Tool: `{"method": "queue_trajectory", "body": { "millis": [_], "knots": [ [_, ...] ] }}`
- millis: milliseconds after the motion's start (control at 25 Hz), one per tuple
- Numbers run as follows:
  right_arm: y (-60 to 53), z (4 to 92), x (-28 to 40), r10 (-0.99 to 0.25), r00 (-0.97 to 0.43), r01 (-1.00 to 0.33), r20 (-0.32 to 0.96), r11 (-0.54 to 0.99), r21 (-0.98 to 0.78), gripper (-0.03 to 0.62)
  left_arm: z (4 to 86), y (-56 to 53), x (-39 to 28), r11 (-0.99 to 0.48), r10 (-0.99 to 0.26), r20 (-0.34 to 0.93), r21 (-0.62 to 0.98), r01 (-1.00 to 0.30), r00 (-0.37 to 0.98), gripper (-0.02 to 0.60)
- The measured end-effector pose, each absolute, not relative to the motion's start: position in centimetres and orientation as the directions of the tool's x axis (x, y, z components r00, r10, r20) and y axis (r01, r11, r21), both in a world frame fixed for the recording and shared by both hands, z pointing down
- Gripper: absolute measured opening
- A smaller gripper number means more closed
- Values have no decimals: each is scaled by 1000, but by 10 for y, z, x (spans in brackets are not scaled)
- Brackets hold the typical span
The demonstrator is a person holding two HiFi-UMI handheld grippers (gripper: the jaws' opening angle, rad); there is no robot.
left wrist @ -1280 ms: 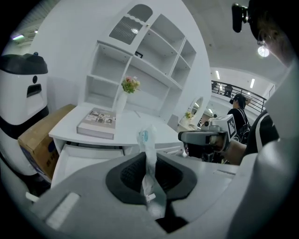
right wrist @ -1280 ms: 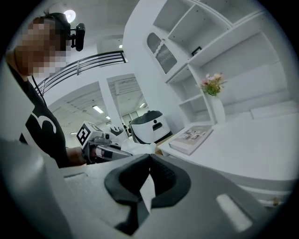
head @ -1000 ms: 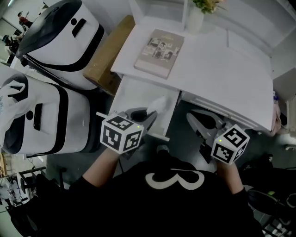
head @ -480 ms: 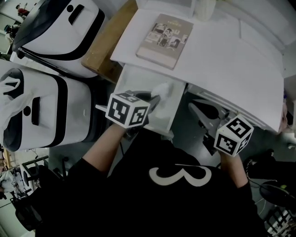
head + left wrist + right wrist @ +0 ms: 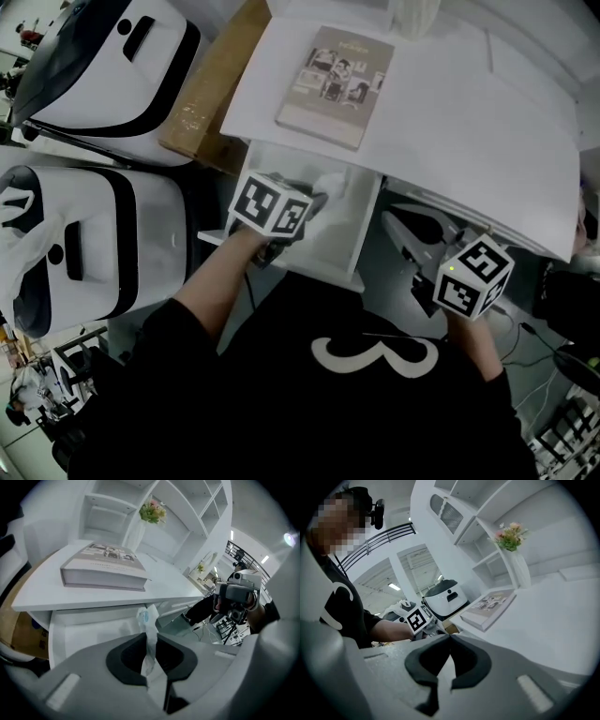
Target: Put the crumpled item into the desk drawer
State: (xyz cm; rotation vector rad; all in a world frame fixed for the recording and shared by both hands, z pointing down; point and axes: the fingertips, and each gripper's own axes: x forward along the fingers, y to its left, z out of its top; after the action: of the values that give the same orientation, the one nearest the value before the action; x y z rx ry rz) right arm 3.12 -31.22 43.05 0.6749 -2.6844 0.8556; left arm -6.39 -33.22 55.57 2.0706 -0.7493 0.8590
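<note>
crumpled item (image 5: 148,620), a white wad, sits pinched in the nearly closed jaws of the left tool (image 5: 315,201), its loose end poking out past the tips. over the last second that tool has carried it from the front edge of the open drawer (image 5: 342,239) to a spot above the drawer's inside, just under the bench (image 5: 450,122) lip. i judge only the release remains. right tool (image 5: 449,636) hangs well apart, jaws together on nothing.

Seen from my head camera: a large white figure 3 (image 5: 373,360) across the front of my black shirt (image 5: 281,412). The book (image 5: 336,82) on the white desk carries cover print too small to read.
</note>
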Motion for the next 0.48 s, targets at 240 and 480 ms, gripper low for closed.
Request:
{"method": "queue_trajectory", "body": {
  "millis": [240,480],
  "knots": [
    [-327,443,18,-358,-854,-512,377,707,-489,0,587,-345,-70,-575,-138,771,448,-684,621,46],
    [-333,454,10,-345,-852,-513,394,697,-501,0,623,-352,-75,-535,-64,773,507,-676,631,46]
  ]
}}
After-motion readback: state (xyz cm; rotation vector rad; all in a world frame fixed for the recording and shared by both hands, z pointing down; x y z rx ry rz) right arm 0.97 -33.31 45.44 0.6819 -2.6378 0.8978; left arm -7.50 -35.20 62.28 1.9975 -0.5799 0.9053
